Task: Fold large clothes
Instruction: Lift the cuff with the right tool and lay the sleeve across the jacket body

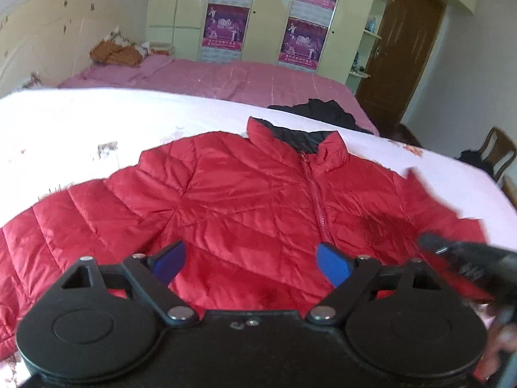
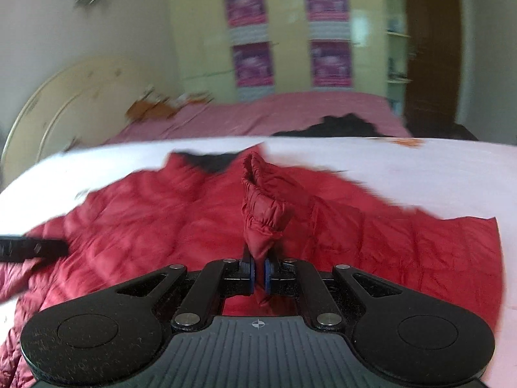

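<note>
1. Two views, left wrist first: red puffer jacket lies front up, zipped, across the white sheet of the bed, filling the centre and lower left of frame. Left gripper is spread wide above the lower chest panel, nothing between its pads.
2. Handling, my read: light, soft, quilted nylon shell, likely slippery; it will spring back after a fold. Pinch at cuffs, hem or collar, not the puffy middle.
3. Room: bare sheet above and upper left of the jacket; black garment sits just past the collar, so don't sweep up that way. Right gripper blurs in at the right edge.
4. Right wrist view: right gripper is pressed together, pinching the sleeve cuff, which stands lifted over the jacket body at frame centre.
5. Sheet edge runs close along the lower right; open white sheet upper right.
</note>
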`<state>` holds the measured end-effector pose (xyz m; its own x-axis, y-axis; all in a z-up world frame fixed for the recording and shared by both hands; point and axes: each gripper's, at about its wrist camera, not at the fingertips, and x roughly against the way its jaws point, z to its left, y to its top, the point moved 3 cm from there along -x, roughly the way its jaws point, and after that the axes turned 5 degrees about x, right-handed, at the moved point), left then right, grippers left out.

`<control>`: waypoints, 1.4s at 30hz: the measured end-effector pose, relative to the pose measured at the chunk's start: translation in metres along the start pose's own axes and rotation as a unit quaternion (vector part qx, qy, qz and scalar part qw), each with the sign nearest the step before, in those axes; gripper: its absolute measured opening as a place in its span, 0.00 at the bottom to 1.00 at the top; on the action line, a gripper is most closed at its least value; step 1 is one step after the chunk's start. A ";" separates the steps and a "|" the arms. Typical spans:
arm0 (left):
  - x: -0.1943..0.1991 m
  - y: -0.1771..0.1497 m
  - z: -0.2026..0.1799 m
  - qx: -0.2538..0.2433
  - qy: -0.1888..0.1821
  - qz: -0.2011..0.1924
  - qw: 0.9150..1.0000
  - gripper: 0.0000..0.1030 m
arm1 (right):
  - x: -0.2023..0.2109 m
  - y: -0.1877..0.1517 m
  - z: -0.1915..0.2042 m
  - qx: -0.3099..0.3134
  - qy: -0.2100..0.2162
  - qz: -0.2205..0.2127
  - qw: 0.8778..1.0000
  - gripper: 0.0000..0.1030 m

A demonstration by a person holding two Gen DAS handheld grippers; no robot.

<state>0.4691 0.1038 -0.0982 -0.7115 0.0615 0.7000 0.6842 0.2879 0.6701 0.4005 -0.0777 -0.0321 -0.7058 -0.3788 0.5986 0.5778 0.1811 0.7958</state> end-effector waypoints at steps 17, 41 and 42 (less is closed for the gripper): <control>-0.001 0.011 0.072 0.025 -0.034 0.001 0.999 0.96 | -0.109 -0.005 0.141 0.123 0.034 0.028 0.991 0.06; -0.055 0.011 0.029 -0.033 -0.053 0.014 0.998 0.10 | -0.003 -0.007 -0.123 -0.166 -0.169 -0.040 0.971 0.18; -0.049 0.014 0.039 -0.028 -0.042 0.001 0.999 0.10 | -0.005 -0.007 -0.130 -0.171 -0.172 -0.037 0.969 0.18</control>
<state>0.5073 0.1415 -0.1331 -0.7189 0.1419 0.6804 0.6923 0.2330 0.6829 0.4533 -0.1956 -0.0521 -0.8111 -0.0440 0.5832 0.5814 -0.1693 0.7958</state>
